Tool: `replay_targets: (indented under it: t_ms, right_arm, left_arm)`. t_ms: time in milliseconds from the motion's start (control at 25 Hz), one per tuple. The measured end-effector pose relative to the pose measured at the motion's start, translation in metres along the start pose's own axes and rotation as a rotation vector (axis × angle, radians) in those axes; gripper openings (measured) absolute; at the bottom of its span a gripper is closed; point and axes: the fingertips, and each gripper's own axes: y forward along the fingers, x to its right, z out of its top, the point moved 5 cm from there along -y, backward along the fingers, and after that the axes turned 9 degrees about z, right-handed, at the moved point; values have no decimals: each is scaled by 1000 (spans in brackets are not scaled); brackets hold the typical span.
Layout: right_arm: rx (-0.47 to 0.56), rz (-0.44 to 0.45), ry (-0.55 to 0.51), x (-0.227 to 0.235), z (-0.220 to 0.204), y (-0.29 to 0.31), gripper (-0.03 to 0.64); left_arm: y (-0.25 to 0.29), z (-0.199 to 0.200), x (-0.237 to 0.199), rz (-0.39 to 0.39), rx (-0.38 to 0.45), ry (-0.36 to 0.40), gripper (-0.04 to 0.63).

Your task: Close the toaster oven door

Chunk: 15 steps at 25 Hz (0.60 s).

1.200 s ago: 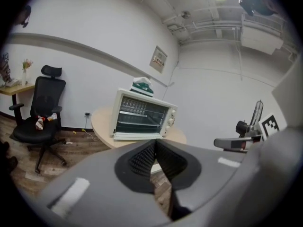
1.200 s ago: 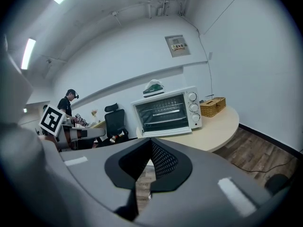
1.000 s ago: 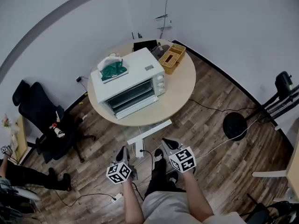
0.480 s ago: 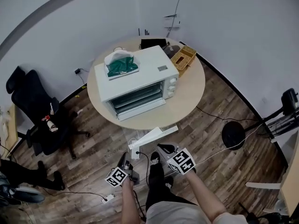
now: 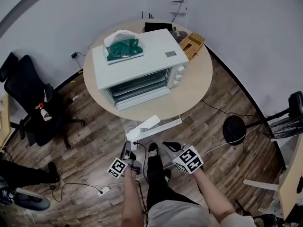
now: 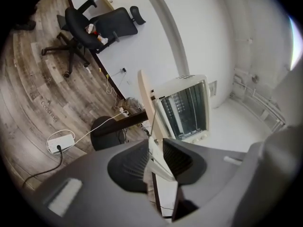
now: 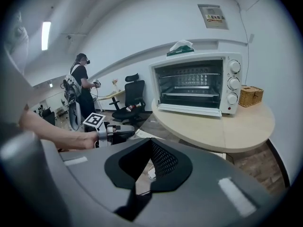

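A white toaster oven (image 5: 142, 65) stands on the round wooden table (image 5: 194, 89). Its glass door (image 5: 142, 99) hangs folded down at the front, and the racks inside show in the right gripper view (image 7: 199, 82). Both grippers are held low over the floor, well short of the table. My left gripper (image 5: 127, 149) has its jaws opening, with nothing between them (image 6: 155, 150); the oven (image 6: 187, 108) lies far beyond them. My right gripper (image 5: 167, 146) is shut and empty (image 7: 150, 145).
A green-and-white tissue box (image 5: 122, 45) lies on the oven's top. A wicker basket (image 5: 191, 44) sits behind on the table. A black office chair (image 5: 28, 103), a power strip (image 5: 103, 190), cables and a round black stand base (image 5: 235, 129) are on the wood floor. A person (image 7: 83, 86) stands at the back.
My left gripper's jaws have gone from shut to open. The head view has shifted, so the table and oven now sit higher and larger in it.
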Motion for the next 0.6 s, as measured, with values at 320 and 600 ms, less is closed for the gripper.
replay_targets:
  t_ms: [320,600]
  right_arm:
    - [-26,3,43,3,-26,-3,2]
    - [-49,-2,34,6,-33,-3,2]
  left_arm:
    - [-2,-8,-14,26,43,-66,166]
    - [16,-15,-14,-64,24,-92,166]
